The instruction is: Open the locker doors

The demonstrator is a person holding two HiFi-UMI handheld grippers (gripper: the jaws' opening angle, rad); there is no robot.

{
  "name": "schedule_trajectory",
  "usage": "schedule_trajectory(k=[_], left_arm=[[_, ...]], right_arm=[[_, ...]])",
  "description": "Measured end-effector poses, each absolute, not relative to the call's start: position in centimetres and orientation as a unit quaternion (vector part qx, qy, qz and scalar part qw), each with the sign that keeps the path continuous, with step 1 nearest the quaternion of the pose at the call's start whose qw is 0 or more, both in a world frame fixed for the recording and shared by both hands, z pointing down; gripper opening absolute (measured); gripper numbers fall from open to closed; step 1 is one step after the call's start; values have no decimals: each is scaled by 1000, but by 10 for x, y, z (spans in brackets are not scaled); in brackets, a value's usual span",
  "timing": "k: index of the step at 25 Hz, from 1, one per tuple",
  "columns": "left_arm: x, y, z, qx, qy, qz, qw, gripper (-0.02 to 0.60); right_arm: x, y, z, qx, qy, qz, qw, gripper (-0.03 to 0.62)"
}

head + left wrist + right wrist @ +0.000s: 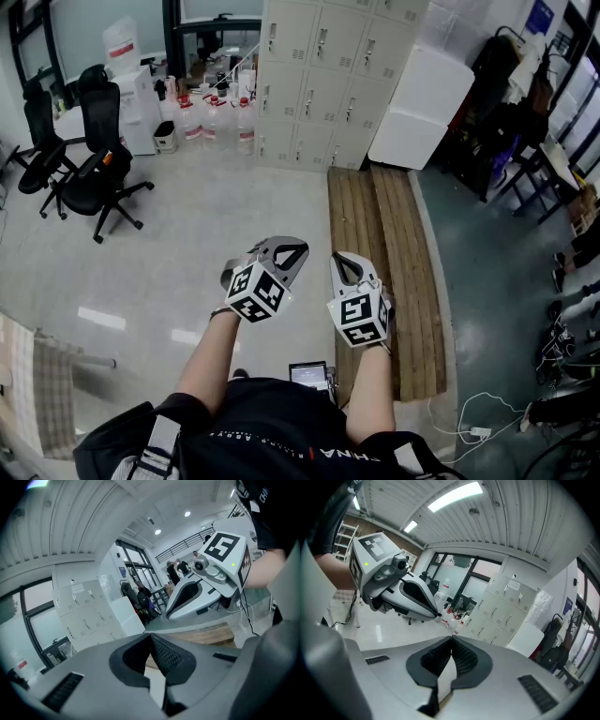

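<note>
The beige lockers stand against the far wall with every door shut; they also show in the left gripper view as lockers and in the right gripper view as lockers. I hold both grippers side by side in front of my chest, far from the lockers. My left gripper is shut with nothing between its jaws, its tip meeting in a point. My right gripper is likewise shut and empty, jaws together. Each gripper view shows the other gripper beside it.
Black office chairs stand at the left. Large water bottles line the floor by the lockers' left side. A white slab leans right of the lockers. A wooden plank platform runs down the floor; cables lie at lower right.
</note>
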State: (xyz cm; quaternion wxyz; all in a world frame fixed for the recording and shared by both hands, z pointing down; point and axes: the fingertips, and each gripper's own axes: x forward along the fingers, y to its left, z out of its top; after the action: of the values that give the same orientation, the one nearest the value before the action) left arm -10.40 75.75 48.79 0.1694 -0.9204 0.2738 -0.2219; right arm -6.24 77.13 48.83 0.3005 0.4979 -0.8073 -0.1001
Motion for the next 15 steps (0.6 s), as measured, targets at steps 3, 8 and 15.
schedule_trajectory(k=[3,8,15], left_arm=[[-97,760,491,-922,271,-219,167,20],[-96,758,497,-920,270,-227,170,20],[-100,751,494,-916,289,-224,163,20]], right_arm=[[-58,772,492,499,-806,-99,303,29],[-54,767,495,511,-799,-93,303,29],[-53,763,485,525,-805,-76,266,29]])
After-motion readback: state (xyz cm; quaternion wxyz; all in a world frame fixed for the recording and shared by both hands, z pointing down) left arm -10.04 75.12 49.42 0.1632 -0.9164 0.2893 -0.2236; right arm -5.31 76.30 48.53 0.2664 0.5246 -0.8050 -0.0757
